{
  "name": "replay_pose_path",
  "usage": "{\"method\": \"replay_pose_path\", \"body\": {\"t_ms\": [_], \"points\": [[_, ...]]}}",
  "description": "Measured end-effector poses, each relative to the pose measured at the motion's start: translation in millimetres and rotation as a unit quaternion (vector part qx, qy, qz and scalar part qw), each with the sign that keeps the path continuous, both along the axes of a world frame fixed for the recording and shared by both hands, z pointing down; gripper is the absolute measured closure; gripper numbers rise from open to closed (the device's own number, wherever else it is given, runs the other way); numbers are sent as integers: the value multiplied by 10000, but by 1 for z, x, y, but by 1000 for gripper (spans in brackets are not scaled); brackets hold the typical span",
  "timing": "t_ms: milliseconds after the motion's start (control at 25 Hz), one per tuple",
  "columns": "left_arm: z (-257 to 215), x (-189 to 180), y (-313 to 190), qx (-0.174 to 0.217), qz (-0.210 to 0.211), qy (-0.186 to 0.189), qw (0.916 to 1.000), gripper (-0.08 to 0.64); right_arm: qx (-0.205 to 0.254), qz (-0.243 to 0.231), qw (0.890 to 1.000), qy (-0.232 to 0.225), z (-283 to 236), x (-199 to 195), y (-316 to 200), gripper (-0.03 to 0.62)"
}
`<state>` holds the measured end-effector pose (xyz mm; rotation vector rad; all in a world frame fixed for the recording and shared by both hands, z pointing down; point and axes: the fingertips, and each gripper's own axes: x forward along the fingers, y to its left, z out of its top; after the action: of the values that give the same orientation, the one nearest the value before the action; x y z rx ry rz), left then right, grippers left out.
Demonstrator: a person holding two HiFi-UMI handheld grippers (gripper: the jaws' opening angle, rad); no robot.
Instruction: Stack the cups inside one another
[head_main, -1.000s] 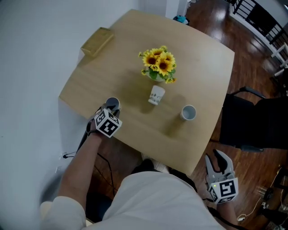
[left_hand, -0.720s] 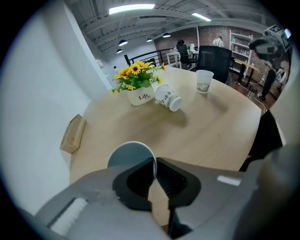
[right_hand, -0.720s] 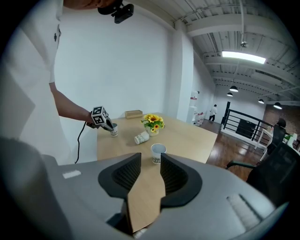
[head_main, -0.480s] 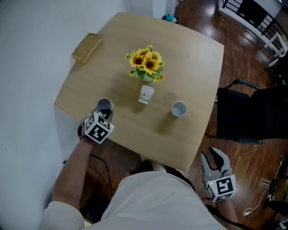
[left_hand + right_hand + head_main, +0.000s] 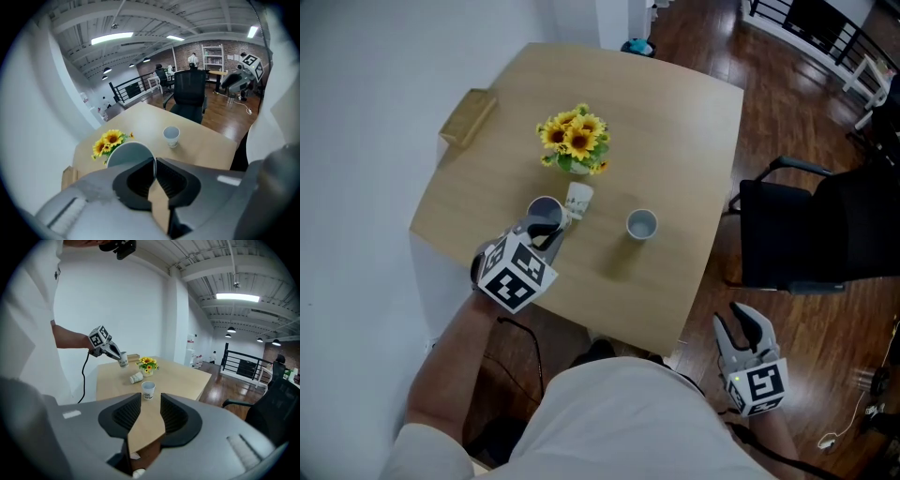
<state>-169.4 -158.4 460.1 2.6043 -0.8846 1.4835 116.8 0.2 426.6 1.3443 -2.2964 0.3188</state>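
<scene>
Wooden counter [image 5: 675, 141]: L hand-held gripper [image 5: 549, 234], jaws just closed thin on one wall of a white paper cup [image 5: 543, 213], holds it mouth-up above the near-left side, prob. for nesting. R hand-held gripper [image 5: 748, 330] hangs off the edge, jaws apart, empty. 2nd cup [image 5: 641, 225] upright mid-counter. 3rd cup [image 5: 577, 199] tipped over by sunflowers [image 5: 574, 139].

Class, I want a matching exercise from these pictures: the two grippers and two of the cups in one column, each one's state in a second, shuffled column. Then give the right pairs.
Column one
1. left gripper
2. right gripper
3. cup beside the sunflowers
4. cup nearer the chair

Column two
A. stands upright on the table
B. shut on the rim of a third cup, held above the table
C. lies on its side
D. open, nothing between the jaws

Pairs: 1-B, 2-D, 3-C, 4-A.

Note: the left gripper's jaws have just been closing, with that cup's rim between them.
</scene>
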Motion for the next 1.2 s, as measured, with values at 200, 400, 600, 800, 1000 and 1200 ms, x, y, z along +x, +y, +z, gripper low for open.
{"method": "replay_pose_path", "body": {"t_ms": [200,400,600,800,1000,1200], "points": [[-15,76,5,-68,444,240,9987,537,11,137,9999,-60,0,38,15,456],[3,131,1,-221,628,235,9975,537,0,291,9995,-102,3,77,27,456],[32,165,-1,-415,675,60,9968,536,-42,419,9990,-116,6,110,39,456],[67,178,-8,-647,594,-109,9961,535,-123,561,9983,-76,10,138,49,456],[89,184,-12,-795,495,-214,9954,534,-168,619,9979,-37,13,157,55,456],[97,184,-14,-849,400,-170,9954,486,-174,630,9979,1,13,163,54,456]]}}
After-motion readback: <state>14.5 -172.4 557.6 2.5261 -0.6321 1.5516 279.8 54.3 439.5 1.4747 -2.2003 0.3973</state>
